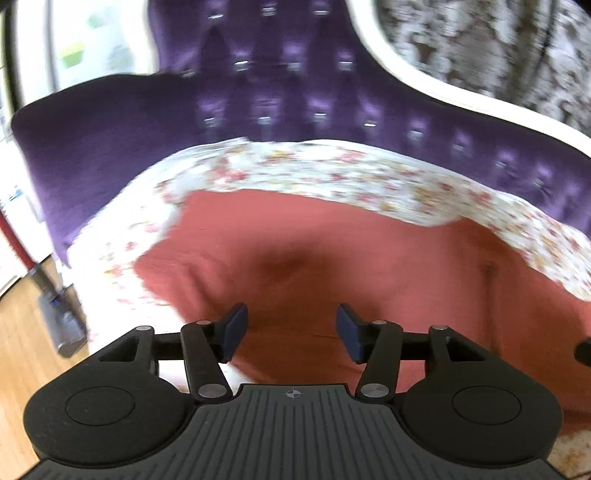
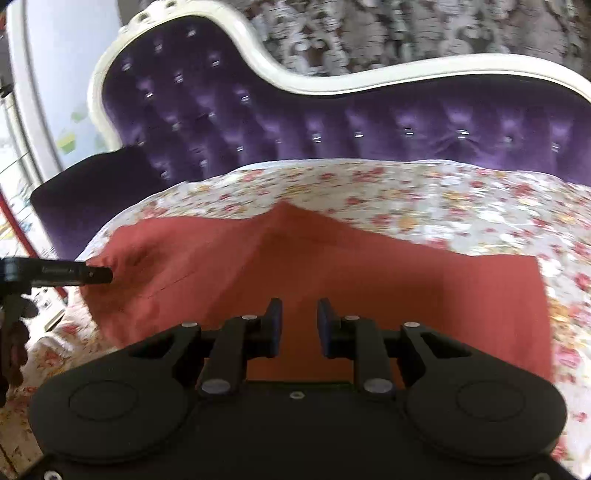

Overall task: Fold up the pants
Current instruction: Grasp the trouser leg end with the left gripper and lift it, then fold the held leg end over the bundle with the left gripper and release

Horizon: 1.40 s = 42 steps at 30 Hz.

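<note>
The rust-red pants (image 1: 332,251) lie spread on a floral sheet (image 1: 332,173) over a purple sofa seat. My left gripper (image 1: 291,328) is open and empty, just above the pants' near left part. In the right wrist view the pants (image 2: 406,280) lie mostly flat with a raised crease in the middle and a bunched left end. My right gripper (image 2: 299,325) is open with a narrower gap, empty, over the pants' near edge. The left gripper's finger (image 2: 74,275) shows at the left, beside the bunched left end of the pants.
A tufted purple sofa back (image 2: 332,122) with a white frame (image 2: 369,81) rises behind the sheet. Patterned wallpaper (image 2: 406,33) is above it. A wooden floor (image 1: 22,350) and a grey vacuum head (image 1: 62,325) lie to the left.
</note>
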{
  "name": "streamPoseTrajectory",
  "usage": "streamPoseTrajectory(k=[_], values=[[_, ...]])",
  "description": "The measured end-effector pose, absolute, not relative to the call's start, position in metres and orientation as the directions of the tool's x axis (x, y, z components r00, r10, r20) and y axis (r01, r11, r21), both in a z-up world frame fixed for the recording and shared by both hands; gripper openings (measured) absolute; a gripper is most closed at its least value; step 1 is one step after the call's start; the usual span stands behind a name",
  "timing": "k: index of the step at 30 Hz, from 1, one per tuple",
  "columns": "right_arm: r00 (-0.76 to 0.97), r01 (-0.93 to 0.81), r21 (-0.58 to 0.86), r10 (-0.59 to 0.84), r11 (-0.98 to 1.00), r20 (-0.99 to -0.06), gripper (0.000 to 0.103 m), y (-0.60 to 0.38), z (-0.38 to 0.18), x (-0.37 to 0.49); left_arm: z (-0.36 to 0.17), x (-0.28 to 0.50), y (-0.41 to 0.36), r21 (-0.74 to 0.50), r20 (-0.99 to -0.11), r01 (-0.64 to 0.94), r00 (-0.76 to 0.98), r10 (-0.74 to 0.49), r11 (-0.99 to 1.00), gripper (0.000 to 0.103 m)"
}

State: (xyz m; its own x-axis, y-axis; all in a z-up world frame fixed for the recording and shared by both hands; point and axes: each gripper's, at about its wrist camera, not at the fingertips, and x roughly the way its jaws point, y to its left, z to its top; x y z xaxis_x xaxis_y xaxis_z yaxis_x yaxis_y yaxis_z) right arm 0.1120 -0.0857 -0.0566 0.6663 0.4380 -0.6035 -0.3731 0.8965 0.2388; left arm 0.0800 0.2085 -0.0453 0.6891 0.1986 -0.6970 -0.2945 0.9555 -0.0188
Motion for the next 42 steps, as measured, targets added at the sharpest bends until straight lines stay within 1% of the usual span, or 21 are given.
streamPoseTrajectory(k=[3, 6, 10, 14, 16, 19, 20, 21, 22, 24, 30, 31, 33, 34, 36, 38, 42], values=[[0.651, -0.393, 0.240, 0.453, 0.888, -0.609, 0.032, -0.073, -0.058, 0.112, -0.050, 0.078, 0.230, -0.040, -0.702, -0.339, 0.679, 0.215, 0.940, 0.062], [0.640, -0.405, 0.234, 0.456, 0.884, -0.619, 0.032, -0.064, -0.060, 0.114, -0.059, 0.080, 0.251, -0.086, -0.720, -0.376, 0.663, 0.203, 0.923, 0.063], [0.628, -0.410, 0.238, 0.461, 0.881, -0.627, 0.032, -0.058, -0.062, 0.114, -0.077, 0.091, 0.272, -0.165, -0.754, -0.415, 0.638, 0.157, 0.895, 0.063], [0.620, -0.418, 0.235, 0.464, 0.878, -0.633, 0.033, -0.055, -0.063, 0.116, -0.086, 0.103, 0.283, -0.248, -0.755, -0.424, 0.648, 0.101, 0.871, 0.063], [0.615, -0.422, 0.236, 0.468, 0.875, -0.635, 0.033, -0.054, -0.065, 0.116, -0.088, 0.109, 0.285, -0.260, -0.749, -0.434, 0.654, 0.103, 0.863, 0.065], [0.609, -0.422, 0.240, 0.470, 0.874, -0.639, 0.033, -0.053, -0.067, 0.115, -0.086, 0.115, 0.285, -0.253, -0.741, -0.441, 0.660, 0.120, 0.861, 0.065], [0.608, -0.422, 0.244, 0.472, 0.873, -0.639, 0.032, -0.053, -0.067, 0.115, -0.085, 0.114, 0.285, -0.248, -0.740, -0.452, 0.659, 0.134, 0.857, 0.058], [0.606, -0.422, 0.248, 0.475, 0.872, -0.638, 0.032, -0.054, -0.068, 0.115, -0.083, 0.113, 0.284, -0.243, -0.731, -0.460, 0.666, 0.151, 0.854, 0.032], [0.604, -0.422, 0.251, 0.477, 0.871, -0.639, 0.033, -0.054, -0.068, 0.115, -0.081, 0.111, 0.284, -0.240, -0.715, -0.469, 0.677, 0.172, 0.850, 0.023], [0.602, -0.423, 0.254, 0.479, 0.870, -0.638, 0.032, -0.055, -0.069, 0.114, -0.075, 0.110, 0.280, -0.251, -0.695, -0.458, 0.699, 0.171, 0.852, 0.018], [0.577, -0.445, 0.288, 0.518, 0.848, -0.632, 0.033, -0.049, -0.075, 0.110, -0.036, 0.105, 0.249, -0.145, -0.606, -0.395, 0.760, 0.235, 0.907, 0.016], [0.556, -0.457, 0.302, 0.534, 0.836, -0.637, 0.033, -0.046, -0.079, 0.110, -0.029, 0.104, 0.242, -0.127, -0.588, -0.381, 0.772, 0.240, 0.916, 0.016], [0.471, -0.486, 0.329, 0.560, 0.809, -0.681, 0.033, -0.035, -0.091, 0.114, -0.013, 0.101, 0.227, -0.097, -0.553, -0.353, 0.796, 0.244, 0.931, 0.016], [0.496, -0.493, 0.316, 0.561, 0.810, -0.663, 0.033, -0.033, -0.093, 0.110, -0.005, 0.100, 0.219, -0.085, -0.536, -0.335, 0.809, 0.241, 0.938, 0.016], [0.498, -0.502, 0.303, 0.557, 0.810, -0.664, 0.034, -0.031, -0.091, 0.109, 0.011, 0.097, 0.199, -0.052, -0.499, -0.291, 0.836, 0.228, 0.955, 0.016], [0.488, -0.489, 0.339, 0.574, 0.804, -0.657, 0.033, -0.037, -0.086, 0.111, 0.026, 0.093, 0.177, -0.010, -0.462, -0.241, 0.862, 0.209, 0.971, 0.016], [0.528, -0.458, 0.338, 0.557, 0.822, -0.641, 0.033, -0.058, -0.076, 0.107, 0.048, 0.092, 0.122, 0.067, -0.414, -0.112, 0.901, 0.130, 0.991, 0.016]])
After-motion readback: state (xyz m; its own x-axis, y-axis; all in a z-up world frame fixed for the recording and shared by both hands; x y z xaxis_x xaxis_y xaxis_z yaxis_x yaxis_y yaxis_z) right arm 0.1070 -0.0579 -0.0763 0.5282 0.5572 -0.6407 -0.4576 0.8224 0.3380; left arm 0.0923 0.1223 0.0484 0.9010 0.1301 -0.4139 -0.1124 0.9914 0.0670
